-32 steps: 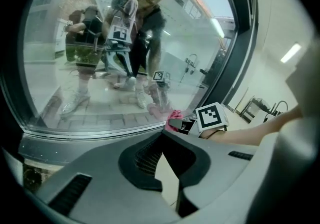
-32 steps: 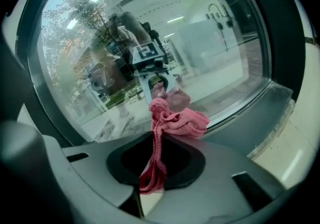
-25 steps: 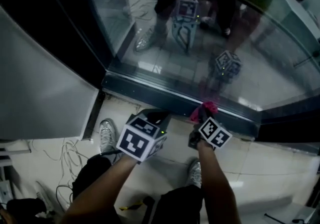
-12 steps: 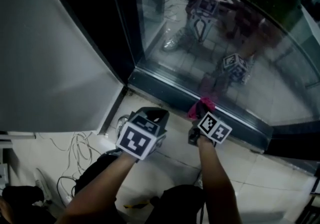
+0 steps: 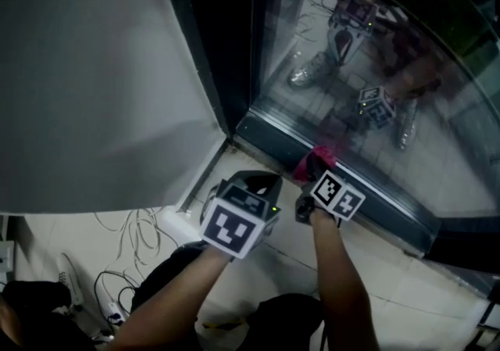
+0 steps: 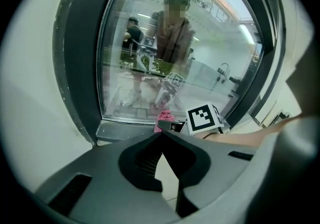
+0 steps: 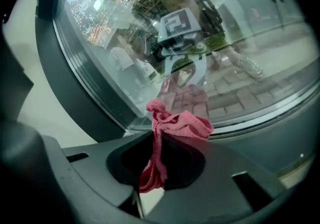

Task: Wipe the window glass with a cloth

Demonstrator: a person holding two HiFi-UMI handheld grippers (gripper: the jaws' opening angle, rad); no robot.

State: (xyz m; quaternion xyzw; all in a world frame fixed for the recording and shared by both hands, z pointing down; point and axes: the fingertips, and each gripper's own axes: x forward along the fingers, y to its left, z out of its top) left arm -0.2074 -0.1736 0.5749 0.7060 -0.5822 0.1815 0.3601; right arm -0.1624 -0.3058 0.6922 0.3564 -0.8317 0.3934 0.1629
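A pink cloth (image 7: 172, 123) is bunched between the jaws of my right gripper (image 7: 156, 135), which is shut on it. In the head view the cloth (image 5: 314, 160) sits just at the bottom sill of the window glass (image 5: 375, 68), ahead of the right gripper (image 5: 311, 177). Whether it touches the glass I cannot tell. My left gripper (image 5: 254, 185) hangs to the left of the right one, shut with nothing in it (image 6: 161, 135), short of the dark frame (image 5: 281, 142). From the left gripper view the cloth (image 6: 164, 118) shows below the glass (image 6: 175, 43).
A dark vertical frame post (image 5: 215, 52) borders the glass on the left, with a pale wall (image 5: 86, 76) beyond it. Cables (image 5: 129, 228) lie on the tiled floor at lower left. The glass reflects both grippers and the person.
The view has swung so the window frame and sill sit further right and up. Both grippers keep their place near the sill, the right one still clamped on the cloth.
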